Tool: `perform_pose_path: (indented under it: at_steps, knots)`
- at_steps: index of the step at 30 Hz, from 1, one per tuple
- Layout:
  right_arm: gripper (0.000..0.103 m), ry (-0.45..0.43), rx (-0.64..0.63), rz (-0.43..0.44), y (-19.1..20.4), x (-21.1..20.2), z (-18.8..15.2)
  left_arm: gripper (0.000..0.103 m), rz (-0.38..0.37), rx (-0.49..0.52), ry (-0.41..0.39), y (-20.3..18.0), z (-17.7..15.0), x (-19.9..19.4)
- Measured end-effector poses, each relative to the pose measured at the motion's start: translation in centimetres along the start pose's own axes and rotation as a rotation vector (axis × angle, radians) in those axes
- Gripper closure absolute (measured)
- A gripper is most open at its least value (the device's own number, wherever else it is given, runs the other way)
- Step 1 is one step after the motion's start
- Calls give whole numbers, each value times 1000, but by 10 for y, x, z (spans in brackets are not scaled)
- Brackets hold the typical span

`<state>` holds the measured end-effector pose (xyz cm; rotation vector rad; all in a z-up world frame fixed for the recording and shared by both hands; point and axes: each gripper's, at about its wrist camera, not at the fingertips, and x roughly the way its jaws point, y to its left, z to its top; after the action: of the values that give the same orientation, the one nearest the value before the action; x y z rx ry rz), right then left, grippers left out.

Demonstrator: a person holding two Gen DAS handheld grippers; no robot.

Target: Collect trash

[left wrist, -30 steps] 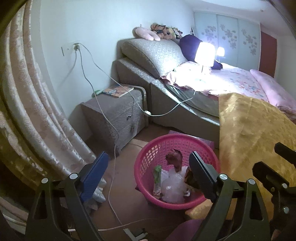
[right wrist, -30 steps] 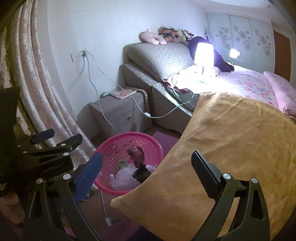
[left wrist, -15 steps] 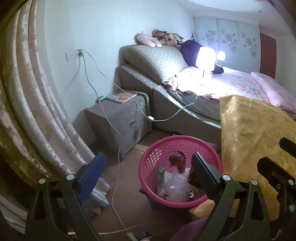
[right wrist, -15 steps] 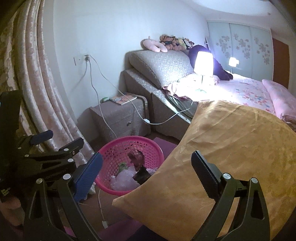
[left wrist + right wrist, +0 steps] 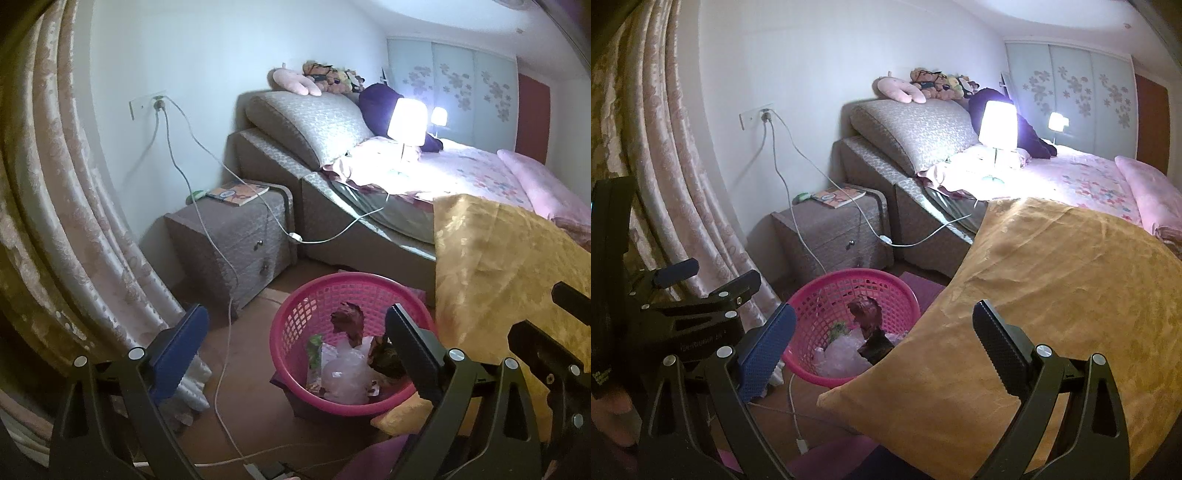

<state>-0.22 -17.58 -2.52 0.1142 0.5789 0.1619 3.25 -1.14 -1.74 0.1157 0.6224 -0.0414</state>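
The pink basket (image 5: 291,332) stands on the floor between the nightstand (image 5: 236,243) and the bed (image 5: 480,177), and it already holds a fair pile of trash (image 5: 343,365): clear crumpled plastic, a green wrapper and some dark brown scraps. That much of the collecting looks done

Both tongs are released and empty. The left gripper (image 5: 293,347) hangs above the basket with its jaws spread wide, nothing between them but the view of the basket below. The right gripper (image 5: 882,343) is likewise spread, hovering over the edge of a gold pillow (image 5: 1052,295) that leans off the bed and touches the basket's rim, without pressing on it

What is left is hard to judge. No loose litter shows on the floor around the basket, only a white cable (image 5: 221,332) trailing from the wall socket. The floor behind the pillow is hidden, so more trash may lie there, or the basket itself may be the next thing to carry off
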Motion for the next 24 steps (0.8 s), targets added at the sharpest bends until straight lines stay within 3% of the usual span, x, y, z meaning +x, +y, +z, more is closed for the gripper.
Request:
perform_pose_path:
  at_steps: [24]
  knots:
    - [10, 9, -3, 10, 4, 1, -3, 10, 7, -18, 0, 3, 0, 1]
